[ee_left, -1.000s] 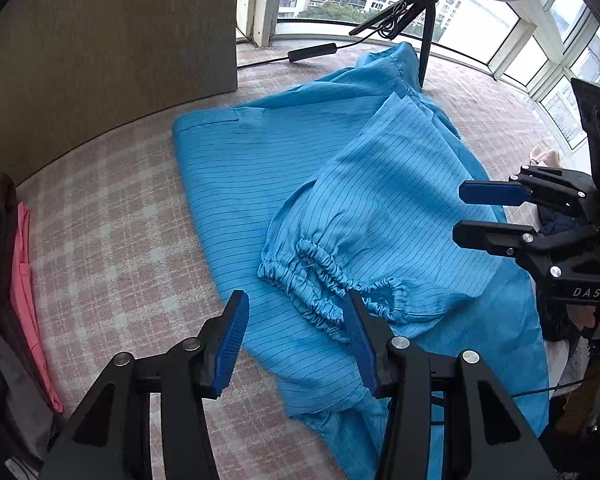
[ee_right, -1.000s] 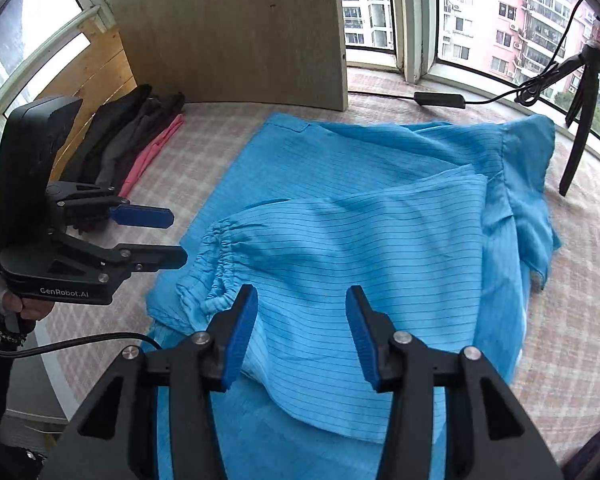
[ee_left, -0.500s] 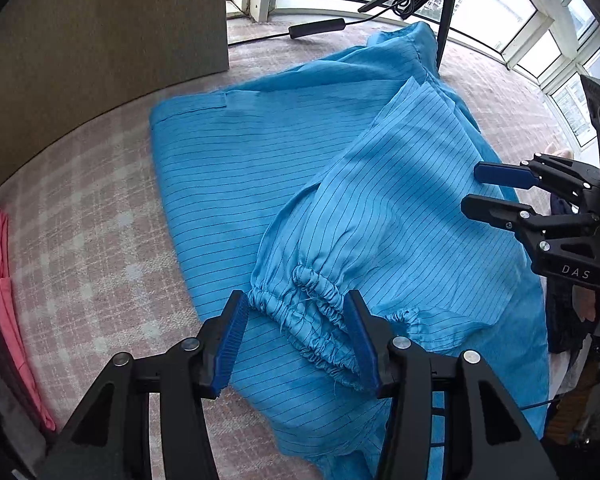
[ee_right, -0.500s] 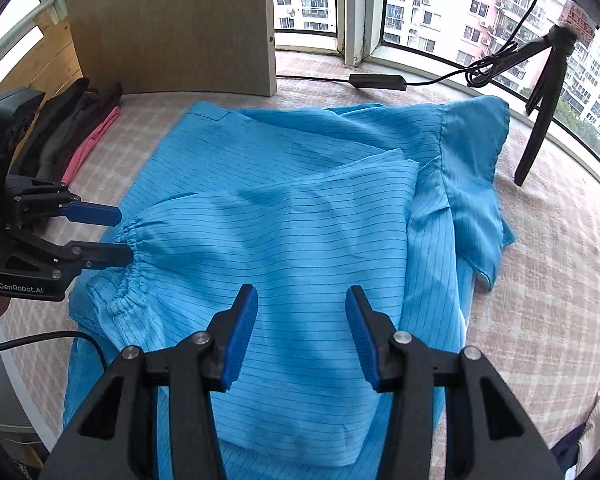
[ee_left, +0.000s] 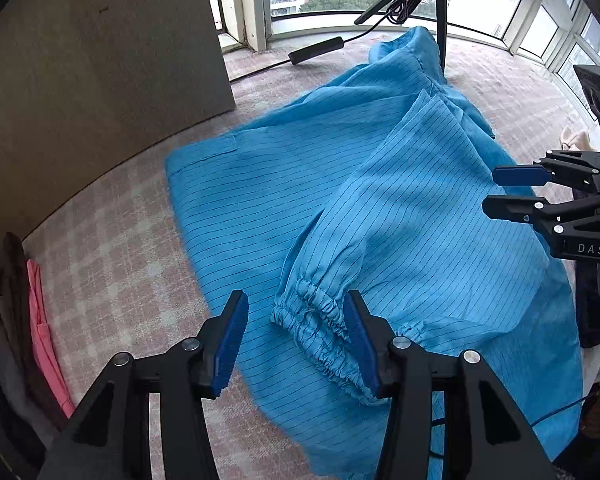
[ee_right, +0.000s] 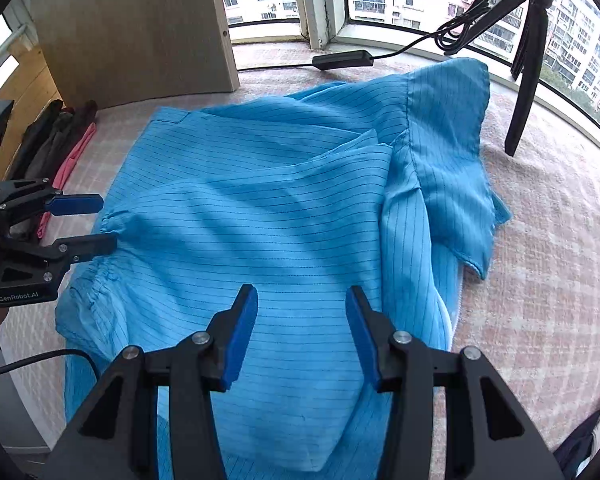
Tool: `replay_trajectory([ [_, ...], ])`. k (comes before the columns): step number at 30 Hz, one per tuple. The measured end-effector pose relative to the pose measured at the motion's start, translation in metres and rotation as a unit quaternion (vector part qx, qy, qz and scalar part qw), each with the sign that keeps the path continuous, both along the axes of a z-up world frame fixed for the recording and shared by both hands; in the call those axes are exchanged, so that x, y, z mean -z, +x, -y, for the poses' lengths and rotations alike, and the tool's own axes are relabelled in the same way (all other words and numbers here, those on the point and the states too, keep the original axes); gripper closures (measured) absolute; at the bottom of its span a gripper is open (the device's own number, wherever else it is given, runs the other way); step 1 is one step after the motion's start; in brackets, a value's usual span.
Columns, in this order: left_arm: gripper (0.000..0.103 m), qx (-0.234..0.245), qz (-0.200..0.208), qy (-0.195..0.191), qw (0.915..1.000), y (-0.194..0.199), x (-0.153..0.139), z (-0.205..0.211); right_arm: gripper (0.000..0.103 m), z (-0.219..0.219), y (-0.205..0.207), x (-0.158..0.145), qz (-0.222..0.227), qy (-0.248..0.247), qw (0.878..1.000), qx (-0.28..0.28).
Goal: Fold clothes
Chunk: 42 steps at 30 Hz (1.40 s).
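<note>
A bright blue pinstriped garment (ee_left: 284,200) lies spread over the pink-and-white checked cloth surface (ee_left: 112,264), its sleeve folded across the body so that the gathered elastic cuff (ee_left: 316,316) sits near the surface's near edge; the left gripper (ee_left: 296,340) hangs over that cuff with its blue-padded fingers (ee_left: 232,340) apart, one to each side of the gathers and clamped on nothing; the right gripper (ee_right: 302,330) hovers above the flat of the sleeve nearer the shoulder, its fingers (ee_right: 240,332) likewise apart and holding nothing; a tall pale wooden board (ee_right: 140,28) stands upright at the far left corner, just beyond the garment's hem; a pile of dark and pink folded clothes (ee_right: 60,140) lies along the left edge, near the left gripper but apart from the blue fabric; at the back a black oblong power adapter with its cable (ee_right: 342,59) rests by the window sill; a black tripod leg (ee_right: 522,92) comes down just past the garment's collar end and stands close to the cloth there; open checked surface shows to the right of the garment and in a strip between its left side and the clothes pile; the near edge is crowded, the garment hanging slightly over it beside a trailing black cable (ee_right: 40,360).
</note>
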<state>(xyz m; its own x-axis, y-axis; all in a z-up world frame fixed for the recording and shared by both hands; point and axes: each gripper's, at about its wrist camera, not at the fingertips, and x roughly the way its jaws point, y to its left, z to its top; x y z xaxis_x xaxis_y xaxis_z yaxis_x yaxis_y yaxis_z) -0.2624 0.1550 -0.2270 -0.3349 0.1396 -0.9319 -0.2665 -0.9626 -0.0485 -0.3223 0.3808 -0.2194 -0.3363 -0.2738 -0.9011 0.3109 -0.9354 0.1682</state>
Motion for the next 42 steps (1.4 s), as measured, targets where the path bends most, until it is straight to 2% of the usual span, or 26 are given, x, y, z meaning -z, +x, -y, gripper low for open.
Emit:
replay_trajectory([
  [3, 0.056, 0.016, 0.000, 0.052, 0.9985, 0.018, -0.012, 0.001, 0.058, -0.004, 0.023, -0.008, 0.013, -0.045, 0.999, -0.007],
  [5, 0.055, 0.041, 0.010, 0.060, 0.9973, 0.024, -0.007, -0.015, 0.058, -0.001, 0.035, -0.003, 0.033, -0.069, 0.997, -0.006],
  [9, 0.056, 0.055, 0.052, 0.054, 0.9957, 0.020, 0.027, -0.039, 0.057, 0.023, 0.039, 0.029, 0.066, -0.019, 0.998, -0.009],
  [11, 0.057, 0.038, 0.065, 0.060, 0.9954, 0.019, 0.031, -0.033, 0.057, 0.027, 0.043, 0.019, 0.052, -0.009, 0.999, -0.003],
  [12, 0.060, 0.028, 0.061, 0.073, 0.9950, 0.023, 0.023, -0.027, 0.057, 0.023, 0.049, 0.008, 0.049, -0.016, 0.999, 0.004],
  [14, 0.060, 0.031, 0.033, 0.085, 0.9953, 0.038, -0.006, -0.015, 0.057, 0.009, 0.070, -0.025, 0.019, -0.033, 0.999, 0.013],
  [17, 0.058, 0.038, -0.022, 0.067, 0.9968, 0.074, -0.060, 0.005, 0.057, -0.022, 0.109, -0.077, -0.020, -0.049, 0.998, 0.034],
  [20, 0.057, 0.024, -0.057, 0.068, 0.9958, 0.121, -0.104, 0.027, 0.057, -0.061, 0.155, -0.119, -0.043, -0.076, 0.994, 0.060],
  [23, 0.055, 0.011, -0.081, 0.056, 0.9951, 0.186, -0.133, 0.031, 0.055, -0.091, 0.204, -0.144, -0.063, -0.076, 0.992, 0.077],
  [25, 0.052, 0.001, -0.086, 0.051, 0.9950, 0.231, -0.138, 0.032, 0.054, -0.104, 0.239, -0.146, -0.067, -0.072, 0.992, 0.076],
  [29, 0.051, -0.040, -0.054, 0.060, 0.9959, 0.316, -0.111, 0.022, 0.051, -0.123, 0.312, -0.114, -0.042, -0.066, 0.994, 0.079],
  [36, 0.051, -0.057, 0.043, 0.098, 0.9927, 0.431, -0.014, -0.051, 0.051, -0.124, 0.433, -0.016, 0.051, -0.118, 0.987, 0.095],
  [39, 0.051, -0.067, 0.081, 0.102, 0.9892, 0.456, 0.031, -0.074, 0.051, -0.118, 0.460, 0.009, 0.066, -0.113, 0.986, 0.103],
  [42, 0.051, -0.088, 0.106, 0.111, 0.9843, 0.460, 0.064, -0.083, 0.051, -0.113, 0.468, 0.025, 0.083, -0.130, 0.982, 0.110],
])
